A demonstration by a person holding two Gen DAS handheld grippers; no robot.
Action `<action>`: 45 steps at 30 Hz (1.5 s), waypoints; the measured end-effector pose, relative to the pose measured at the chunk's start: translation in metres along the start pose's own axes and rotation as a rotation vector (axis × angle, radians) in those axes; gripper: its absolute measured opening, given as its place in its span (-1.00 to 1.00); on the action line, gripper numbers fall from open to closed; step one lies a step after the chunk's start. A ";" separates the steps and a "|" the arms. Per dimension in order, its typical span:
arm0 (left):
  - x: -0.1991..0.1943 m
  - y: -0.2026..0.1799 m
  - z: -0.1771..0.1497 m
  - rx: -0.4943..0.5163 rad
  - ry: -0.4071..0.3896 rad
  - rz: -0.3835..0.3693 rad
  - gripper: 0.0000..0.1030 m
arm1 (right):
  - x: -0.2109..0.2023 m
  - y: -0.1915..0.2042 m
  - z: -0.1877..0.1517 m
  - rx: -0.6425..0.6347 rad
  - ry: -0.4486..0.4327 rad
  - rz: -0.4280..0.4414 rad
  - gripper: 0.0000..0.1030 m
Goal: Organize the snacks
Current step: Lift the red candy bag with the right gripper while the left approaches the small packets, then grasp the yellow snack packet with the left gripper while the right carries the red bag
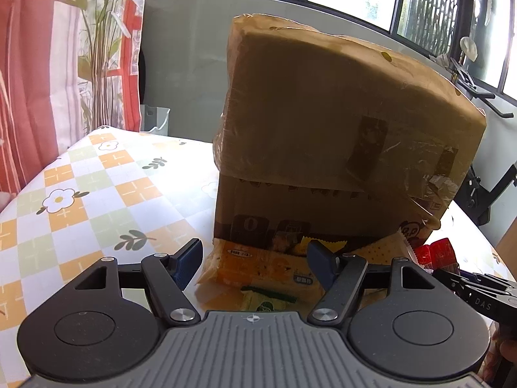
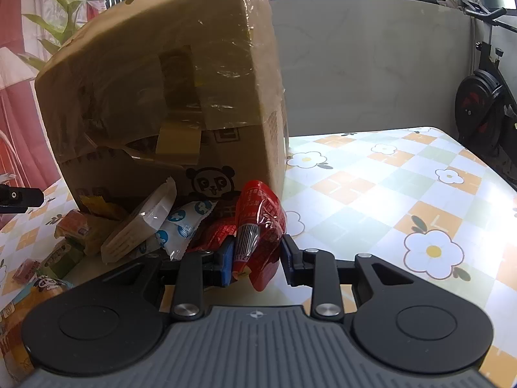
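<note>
While the right gripper (image 2: 257, 258) pinches a red snack packet (image 2: 261, 226), the left gripper (image 1: 255, 260) hangs spread over an orange snack packet (image 1: 258, 270).

Red packet sits clamped between the blue pads (image 2: 226, 258), just in front of the cardboard box (image 2: 161, 97). Box stands on the flowered tablecloth (image 2: 404, 194), taped, panda print low on its front. More snacks piled at its base: white-and-blue packet (image 2: 181, 226), clear-wrapped cracker pack (image 2: 142, 226). Left jaws touch nothing; orange packet lies on the table against the box, green packet (image 1: 268, 302) nearer the camera.
</note>
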State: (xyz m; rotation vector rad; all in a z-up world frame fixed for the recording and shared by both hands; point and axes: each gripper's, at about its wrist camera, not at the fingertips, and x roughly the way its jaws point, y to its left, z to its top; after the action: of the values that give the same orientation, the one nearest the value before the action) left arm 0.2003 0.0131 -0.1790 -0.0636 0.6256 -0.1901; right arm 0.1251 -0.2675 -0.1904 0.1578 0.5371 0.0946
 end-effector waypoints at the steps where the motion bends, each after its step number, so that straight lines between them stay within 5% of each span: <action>1: 0.002 0.000 0.000 0.002 0.004 0.001 0.43 | 0.001 0.000 0.000 0.000 0.001 0.001 -0.39; 18: 0.011 0.010 -0.001 0.018 0.045 0.016 0.39 | 0.003 0.000 0.001 0.019 0.004 0.004 -0.39; 22: 0.016 0.010 0.001 0.019 0.050 0.005 0.18 | 0.002 0.000 0.001 0.021 0.004 0.004 -0.39; 28: 0.025 -0.014 0.004 0.098 0.038 -0.046 0.05 | 0.003 0.000 0.001 0.023 0.007 0.005 -0.39; 32: 0.036 -0.032 0.004 0.147 0.052 -0.082 -0.23 | 0.003 0.000 0.002 0.024 0.008 0.007 -0.39; 45: 0.074 -0.068 -0.001 0.213 0.088 -0.047 -0.23 | 0.003 0.000 0.001 0.041 0.009 0.018 -0.39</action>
State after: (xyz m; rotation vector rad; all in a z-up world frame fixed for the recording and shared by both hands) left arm 0.2479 -0.0680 -0.2141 0.1362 0.6884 -0.3053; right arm 0.1282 -0.2676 -0.1908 0.2021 0.5464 0.1016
